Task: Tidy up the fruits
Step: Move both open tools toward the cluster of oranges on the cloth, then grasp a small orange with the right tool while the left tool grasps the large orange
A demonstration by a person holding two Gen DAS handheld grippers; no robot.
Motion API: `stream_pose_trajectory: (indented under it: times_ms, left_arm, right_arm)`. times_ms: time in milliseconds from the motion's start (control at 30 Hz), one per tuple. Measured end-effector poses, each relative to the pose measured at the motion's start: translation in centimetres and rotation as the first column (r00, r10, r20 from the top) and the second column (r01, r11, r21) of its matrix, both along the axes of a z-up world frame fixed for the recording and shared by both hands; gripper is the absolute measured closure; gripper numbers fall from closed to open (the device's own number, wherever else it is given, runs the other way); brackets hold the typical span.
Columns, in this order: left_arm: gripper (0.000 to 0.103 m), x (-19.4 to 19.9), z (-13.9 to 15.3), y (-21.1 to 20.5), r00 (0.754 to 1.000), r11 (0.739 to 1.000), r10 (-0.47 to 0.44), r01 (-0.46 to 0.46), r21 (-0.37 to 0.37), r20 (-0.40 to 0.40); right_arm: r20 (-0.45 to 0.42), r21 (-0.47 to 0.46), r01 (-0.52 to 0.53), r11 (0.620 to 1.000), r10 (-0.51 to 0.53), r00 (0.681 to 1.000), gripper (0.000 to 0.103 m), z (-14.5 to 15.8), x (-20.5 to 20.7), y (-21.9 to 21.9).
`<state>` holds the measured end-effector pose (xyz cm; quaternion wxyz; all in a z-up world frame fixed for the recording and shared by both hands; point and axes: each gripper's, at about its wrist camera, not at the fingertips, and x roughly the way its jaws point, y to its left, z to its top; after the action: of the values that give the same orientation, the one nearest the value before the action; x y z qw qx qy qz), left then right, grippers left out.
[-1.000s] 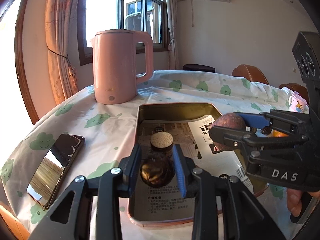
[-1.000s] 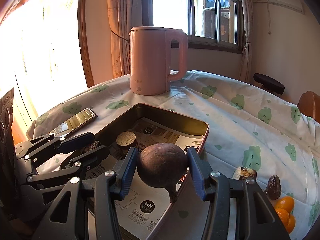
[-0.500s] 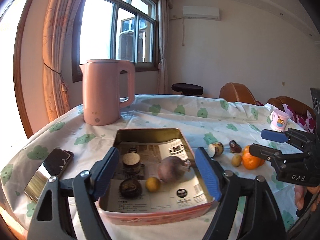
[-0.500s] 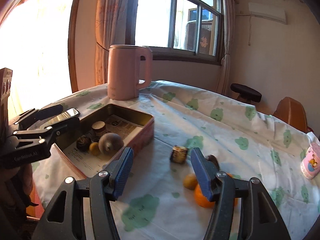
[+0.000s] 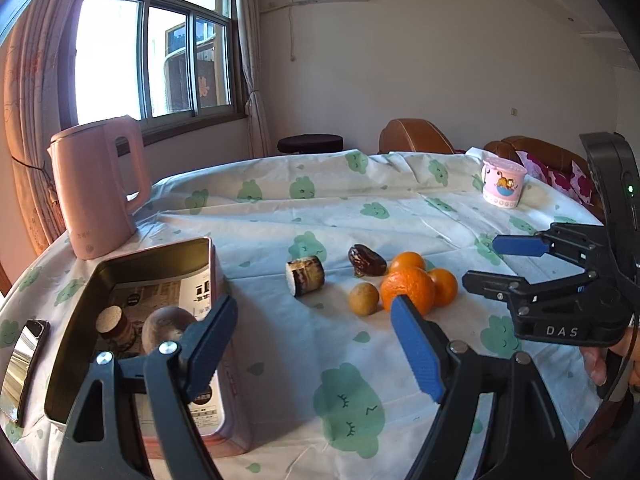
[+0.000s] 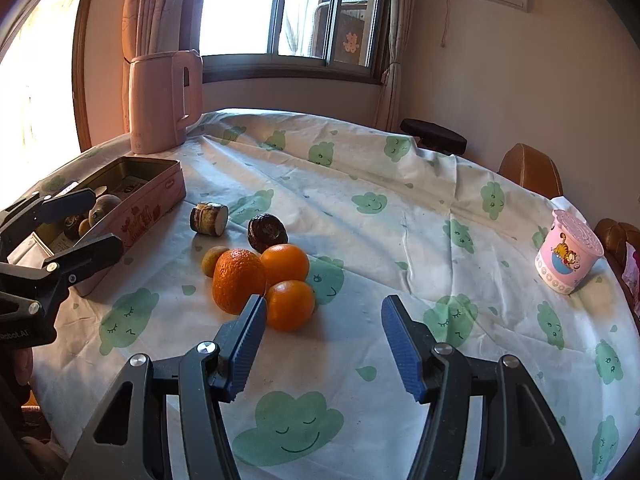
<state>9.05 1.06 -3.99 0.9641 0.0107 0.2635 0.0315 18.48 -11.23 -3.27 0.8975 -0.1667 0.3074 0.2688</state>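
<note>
Round table under a white cloth printed with green smiling clouds point(image 6: 360, 168).

Left gripper point(image 5: 312, 342): blue-padded fingers spread wide, nothing between them. Its jaws have just been opening. It hangs over bare cloth between the tin and the loose fruit, touching neither.

Right gripper point(image 6: 322, 344): fingers moderately apart, empty, jaws likewise just opened further. Its left pad sits just in front of the orange cluster in the wrist view; contact cannot be told.

Open rectangular pink metal tin point(image 6: 160, 184), printed paper lining its floor, stands at the table's left near a tall pink electric kettle point(image 5: 100, 188). Inside the tin: a brownish round fruit with a dull skin point(image 5: 164, 330), a dark short cylinder with a pale cork-like top point(image 5: 110, 320), and, seen from the right wrist, at least two smaller dark and tan pieces partly hidden behind the left gripper.

Loose on the cloth, centre: one large rough-skinned orange point(image 6: 238, 280) touching two smaller smooth oranges point(image 6: 285, 266) point(image 6: 290, 304); a small tan round fruit point(image 6: 214, 260) just beside the large orange; a dark wrinkled brown fruit point(image 6: 267, 232) behind them; a short brown cylinder lying on its side, pale end showing point(image 6: 208, 219), nearest the tin.

Black smartphone point(image 5: 22, 364) at the left edge. Pink lidded cartoon-cat cup point(image 6: 568, 256) far right, well apart.
</note>
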Motion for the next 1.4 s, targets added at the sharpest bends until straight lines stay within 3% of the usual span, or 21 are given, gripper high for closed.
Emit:
stream_pose_trajectory:
  times_ms: [400, 533, 600, 700, 900, 1033, 1100, 1167, 1400]
  left_arm:
    - [0.022, 1.1, -0.2, -0.9, 0.999, 1.000, -0.029, 0.029, 0.007, -0.046]
    - [0.022, 1.6, -0.1, -1.5, 0.997, 0.999, -0.054, 0.055, 0.002, -0.056]
    - [0.022, 2.0, -0.2, -1.8, 0.996, 0.998, -0.067, 0.066, -0.007, -0.066]
    - [0.022, 2.7, -0.3, -2.3, 0.994, 0.997, -0.080, 0.079, -0.019, -0.081]
    - [0.022, 4.5, -0.9, -4.7, 0.985, 0.992, -0.128, 0.128, -0.009, -0.119]
    - [0.023, 5.8, -1.4, -6.1, 0.974, 0.987, -0.155, 0.161, 0.021, -0.168]
    - [0.030, 6.5, -1.8, -6.6, 0.966, 0.985, -0.164, 0.173, 0.027, -0.201]
    - [0.049, 7.2, -2.3, -6.9, 0.956, 0.983, -0.168, 0.180, 0.029, -0.241]
    - [0.055, 7.3, -2.4, -6.6, 0.957, 0.986, -0.156, 0.166, 0.019, -0.243]
  right_arm:
    - [-0.136, -0.004, -0.044, 0.999, 0.043, 0.990, 0.047, -1.9, 2.2, 1.6]
    - [-0.169, -0.005, -0.048, 0.999, 0.046, 0.984, 0.054, -2.5, 2.9, 2.1]
    - [-0.197, -0.003, -0.061, 0.998, 0.059, 0.979, 0.064, -2.8, 3.1, 2.2]
    - [-0.179, 0.018, -0.057, 0.998, 0.059, 0.982, 0.067, -2.5, 2.8, 1.9]
    - [-0.120, 0.087, 0.091, 0.992, -0.081, 0.990, 0.074, -1.3, 3.0, -0.7]
    - [-0.136, 0.137, 0.162, 0.977, -0.144, 0.980, 0.074, -1.0, 3.6, -2.2]
    - [-0.149, 0.147, 0.160, 0.976, -0.138, 0.979, 0.074, -1.1, 3.8, -2.4]
    - [-0.157, 0.148, 0.160, 0.976, -0.137, 0.978, 0.074, -1.2, 3.9, -2.4]
    - [-0.167, 0.176, 0.155, 0.972, -0.126, 0.978, 0.074, -1.1, 3.8, -2.7]
